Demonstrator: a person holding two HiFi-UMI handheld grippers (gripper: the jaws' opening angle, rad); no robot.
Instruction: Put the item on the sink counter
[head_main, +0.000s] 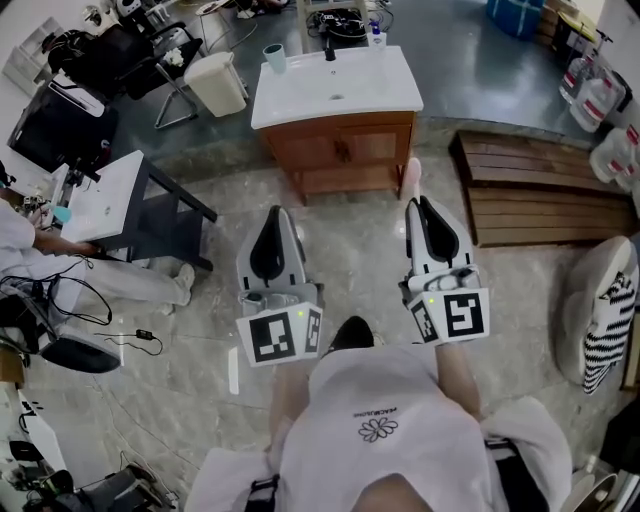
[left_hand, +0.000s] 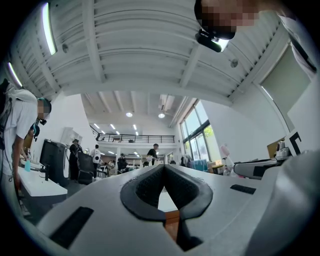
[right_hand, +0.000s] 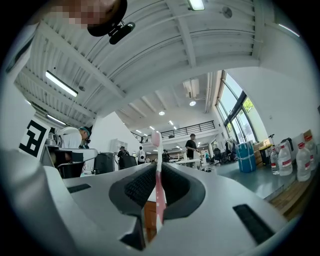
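The right claw (head_main: 417, 205) is pressed onto a pink toothbrush (head_main: 410, 178). In the right gripper view the claw (right_hand: 159, 169) pinches the toothbrush (right_hand: 159, 192) by its handle between the black pads (right_hand: 137, 187). The handle stands upright in the narrow gap, and the brush head sticks out past the tips. In the head view the head end shows just beyond the claw, pointing toward the sink cabinet.

The left claw (head_main: 279, 213) is pressed together. In the left gripper view (left_hand: 163, 168) its tips meet, with only an oval gap between the pads (left_hand: 147, 187) behind them and nothing in it.

Both claws are held side by side in front of the person, over the marble floor (head_main: 360, 240) and well short of the sink. The toothbrush is in the air, apart from the white tabletop (head_main: 385, 92). On the tabletop a green cup (head_main: 274, 58) stands at the back left, near the dark faucet (head_main: 329, 48) at the back middle. A small bottle (head_main: 376, 37) stands at the back right. The basin lies in the middle of the top.
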